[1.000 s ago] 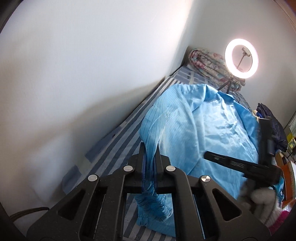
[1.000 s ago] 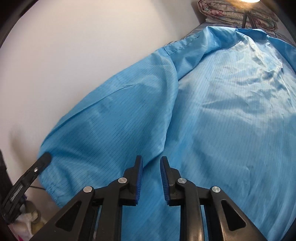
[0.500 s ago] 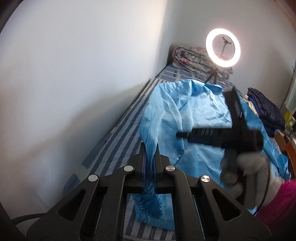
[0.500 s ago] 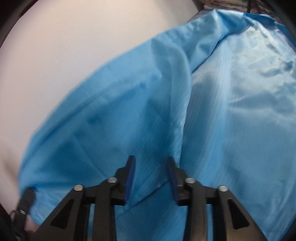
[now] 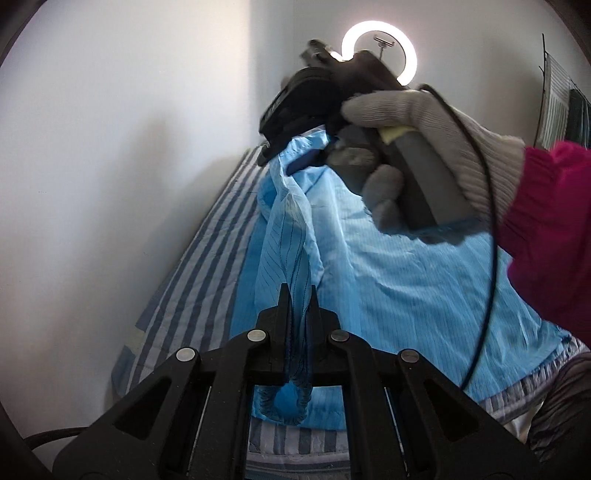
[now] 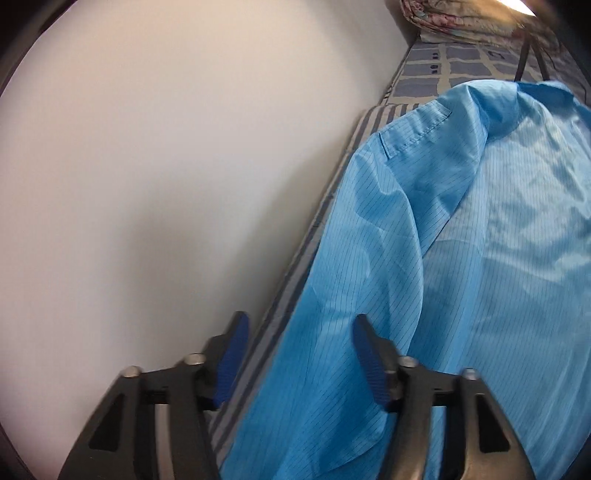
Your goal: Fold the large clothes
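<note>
A large light-blue pin-striped coat (image 5: 406, 277) lies spread on the bed. My left gripper (image 5: 298, 295) is shut on its sleeve (image 5: 288, 229), just above the elastic cuff (image 5: 288, 402), which hangs below the fingers. The sleeve runs taut from there up toward the shoulder. At the shoulder a grey-gloved hand (image 5: 424, 122) holds my right gripper low over the bunched cloth. In the right wrist view, my right gripper (image 6: 299, 321) has its jaws apart and closing. The coat's left edge (image 6: 332, 295) lies between the blue pads, which do not pinch it.
The bed has a blue-and-white striped sheet (image 5: 199, 266) and runs along a white wall (image 5: 110, 147) on the left. A ring light (image 5: 380, 48) on a tripod (image 6: 522, 55) and a folded quilt (image 6: 461, 18) stand at the far end. A pink sleeve (image 5: 546, 221) fills the right.
The right hand has risen and travelled up the coat to the shoulder near the far end. Its jaws stand wider than a second ago. The left gripper rolled, still pinching the sleeve.
</note>
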`<act>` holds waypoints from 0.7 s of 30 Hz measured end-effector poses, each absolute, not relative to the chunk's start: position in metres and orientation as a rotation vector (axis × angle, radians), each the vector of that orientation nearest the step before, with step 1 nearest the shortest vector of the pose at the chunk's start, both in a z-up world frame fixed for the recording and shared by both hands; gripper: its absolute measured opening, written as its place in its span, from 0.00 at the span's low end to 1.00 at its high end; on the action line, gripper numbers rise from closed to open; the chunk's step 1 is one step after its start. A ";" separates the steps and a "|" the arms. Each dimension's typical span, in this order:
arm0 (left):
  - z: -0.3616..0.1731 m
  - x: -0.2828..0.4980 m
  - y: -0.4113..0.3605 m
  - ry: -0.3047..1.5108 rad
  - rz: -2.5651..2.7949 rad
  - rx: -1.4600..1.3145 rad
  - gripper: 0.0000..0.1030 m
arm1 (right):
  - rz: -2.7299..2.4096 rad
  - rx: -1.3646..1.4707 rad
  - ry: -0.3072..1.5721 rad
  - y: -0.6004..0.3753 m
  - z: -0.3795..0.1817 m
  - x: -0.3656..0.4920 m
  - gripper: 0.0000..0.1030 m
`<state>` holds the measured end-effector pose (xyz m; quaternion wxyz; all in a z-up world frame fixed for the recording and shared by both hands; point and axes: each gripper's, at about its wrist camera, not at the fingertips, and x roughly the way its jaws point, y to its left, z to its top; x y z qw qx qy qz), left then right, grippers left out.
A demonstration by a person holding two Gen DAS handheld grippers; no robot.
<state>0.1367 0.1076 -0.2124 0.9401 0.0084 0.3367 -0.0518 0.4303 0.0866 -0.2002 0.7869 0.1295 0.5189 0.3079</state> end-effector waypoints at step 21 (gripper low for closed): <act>-0.198 0.078 0.084 0.711 -0.361 0.020 0.52 | 0.531 0.518 1.140 -0.080 -0.264 0.355 0.00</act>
